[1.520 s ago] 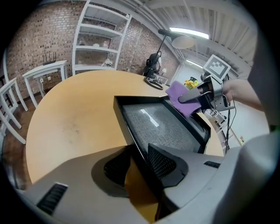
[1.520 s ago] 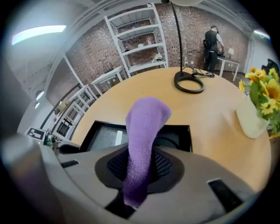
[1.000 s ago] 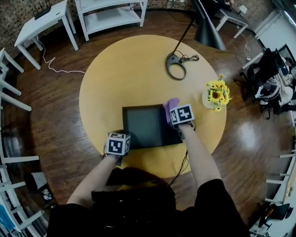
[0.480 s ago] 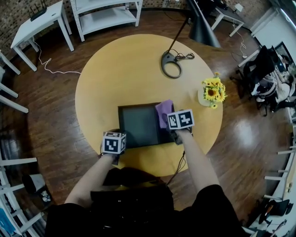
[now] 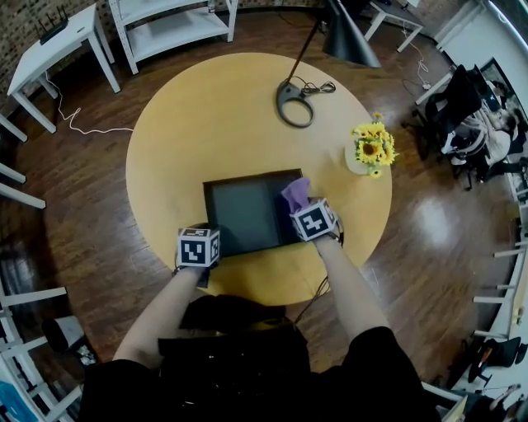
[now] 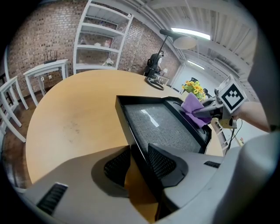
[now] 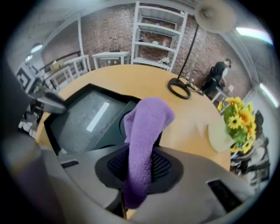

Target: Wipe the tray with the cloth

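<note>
The black tray (image 5: pixel 247 216) lies on the round yellow table (image 5: pixel 231 115) right in front of me. My left gripper (image 5: pixel 202 245) stands at its near left corner. In the left gripper view this gripper (image 6: pixel 139 159) is shut on the tray's rim (image 6: pixel 131 140), one pad on either side of the rim. My right gripper (image 5: pixel 312 219) is at the tray's right side, shut on the purple cloth (image 5: pixel 296 193). In the right gripper view the cloth (image 7: pixel 146 127) runs up between the right gripper's (image 7: pixel 140 164) pads. Its free end hangs over the tray's (image 7: pixel 83 118) right edge.
A floor lamp's ring base (image 5: pixel 290 105) and cable sit at the table's far side, its black shade (image 5: pixel 342 37) above. A vase of sunflowers (image 5: pixel 369 148) stands right of the tray. White shelves (image 5: pixel 165 25) and a small white table (image 5: pixel 49 49) stand beyond on the wooden floor.
My right gripper has slid with the cloth along the tray's right side towards me and has rolled a little. The left gripper has kept its hold on the corner.
</note>
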